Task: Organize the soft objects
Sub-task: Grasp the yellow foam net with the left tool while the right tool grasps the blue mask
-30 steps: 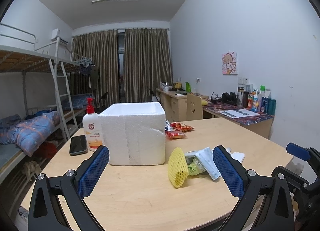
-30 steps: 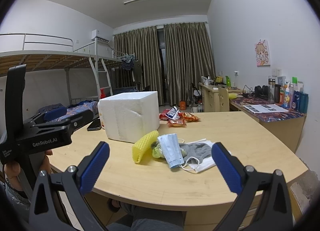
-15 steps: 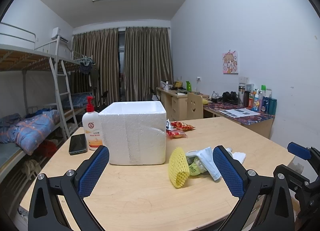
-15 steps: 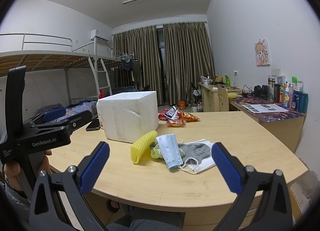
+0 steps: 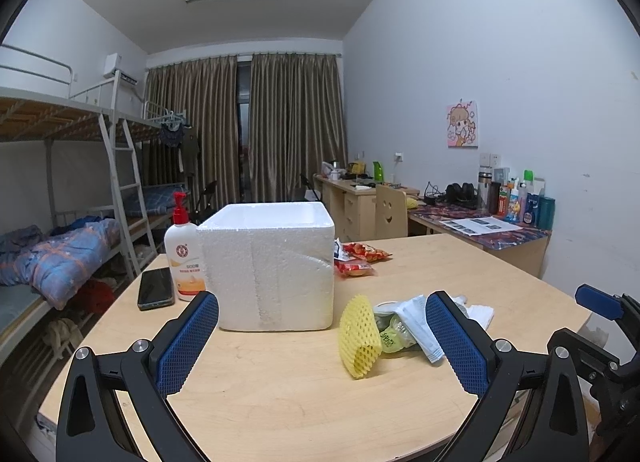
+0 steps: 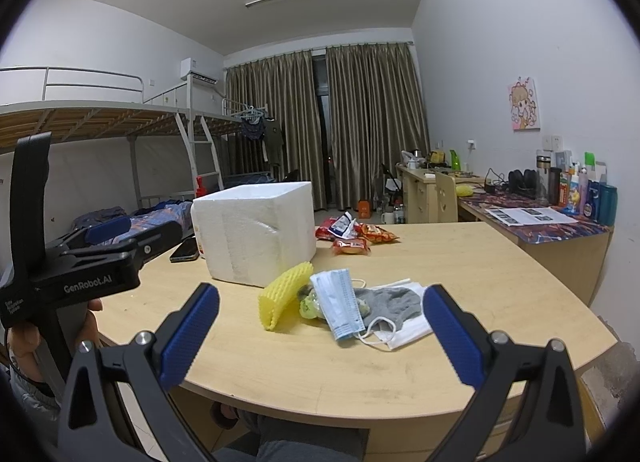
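While held above the near edge of the light wooden surface: both tongs, nothing between the pads.
Left tongs: spread wide, blue textured pads framing the white foam box and the soft pile.
Right tongs: spread wide, pads either side of the soft pile, above the near edge.
White open-topped polystyrene foam box: upright near mid-surface, left of the soft pile, far of the left tongs.
Soft pile: just right of the box, on the right half of the surface.
Yellow foam mesh fruit sleeve: leftmost of the pile, lying tilted, just beside the box's near right corner; touching or not, cannot tell.
Crumpled green-printed plastic bag: between sleeve and mask, partly hidden.
Light blue pleated face mask: draped over the bag and the sock.
Grey fabric sock: right of the blue mask, on a white mask.
White face mask: under the sock, ear loop toward the near edge.
Red snack packets: far side, right of the box, well apart from the pile.
White pump bottle with red top: just left of the box.
Black phone: flat, left of the bottle.
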`<act>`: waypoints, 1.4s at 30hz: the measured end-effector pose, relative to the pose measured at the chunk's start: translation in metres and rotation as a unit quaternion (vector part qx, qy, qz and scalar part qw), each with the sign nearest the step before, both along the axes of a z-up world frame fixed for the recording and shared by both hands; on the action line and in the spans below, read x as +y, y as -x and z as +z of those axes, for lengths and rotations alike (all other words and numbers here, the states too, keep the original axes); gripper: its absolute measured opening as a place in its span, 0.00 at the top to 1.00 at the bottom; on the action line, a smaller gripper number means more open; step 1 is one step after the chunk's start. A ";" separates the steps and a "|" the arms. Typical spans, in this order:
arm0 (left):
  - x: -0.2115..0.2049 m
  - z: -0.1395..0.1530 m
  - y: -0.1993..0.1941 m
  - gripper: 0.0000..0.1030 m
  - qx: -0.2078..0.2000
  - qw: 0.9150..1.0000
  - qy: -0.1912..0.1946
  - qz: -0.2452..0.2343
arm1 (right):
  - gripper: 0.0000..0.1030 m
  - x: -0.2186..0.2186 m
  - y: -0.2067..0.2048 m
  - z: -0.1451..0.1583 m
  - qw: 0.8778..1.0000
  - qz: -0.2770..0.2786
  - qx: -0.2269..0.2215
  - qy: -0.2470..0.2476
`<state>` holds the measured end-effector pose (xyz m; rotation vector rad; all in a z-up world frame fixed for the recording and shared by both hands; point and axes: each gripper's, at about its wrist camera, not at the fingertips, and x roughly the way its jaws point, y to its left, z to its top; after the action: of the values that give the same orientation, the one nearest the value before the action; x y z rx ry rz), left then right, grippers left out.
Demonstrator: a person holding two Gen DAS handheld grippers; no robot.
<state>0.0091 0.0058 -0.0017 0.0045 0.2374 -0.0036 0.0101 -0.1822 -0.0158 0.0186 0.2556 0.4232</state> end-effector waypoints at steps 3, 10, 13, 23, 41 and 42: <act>0.000 -0.001 0.000 0.00 0.001 1.000 0.001 -0.002 | 0.00 -0.001 -0.001 0.000 1.000 -0.001 0.001 0.000; -0.001 -0.006 -0.007 0.00 0.014 1.000 -0.001 -0.010 | 0.00 -0.001 -0.009 -0.004 1.000 -0.001 0.008 0.001; -0.002 -0.009 -0.015 0.00 0.021 1.000 0.000 -0.013 | 0.00 -0.001 -0.015 -0.006 1.000 0.001 0.014 0.002; -0.006 -0.023 -0.047 0.00 0.056 0.998 -0.001 -0.027 | 0.00 0.000 -0.046 -0.016 0.999 0.010 0.047 -0.005; -0.002 -0.062 -0.118 0.00 0.140 0.988 0.012 -0.068 | 0.00 0.001 -0.096 -0.037 0.995 0.006 0.100 -0.009; -0.001 -0.065 -0.123 0.00 0.145 0.987 0.014 -0.073 | 0.00 0.001 -0.098 -0.038 0.995 0.006 0.101 -0.009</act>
<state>0.1321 0.0044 -0.0664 -0.0067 0.5288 -0.1535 0.1084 -0.1807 -0.0537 0.0776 0.4515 0.4366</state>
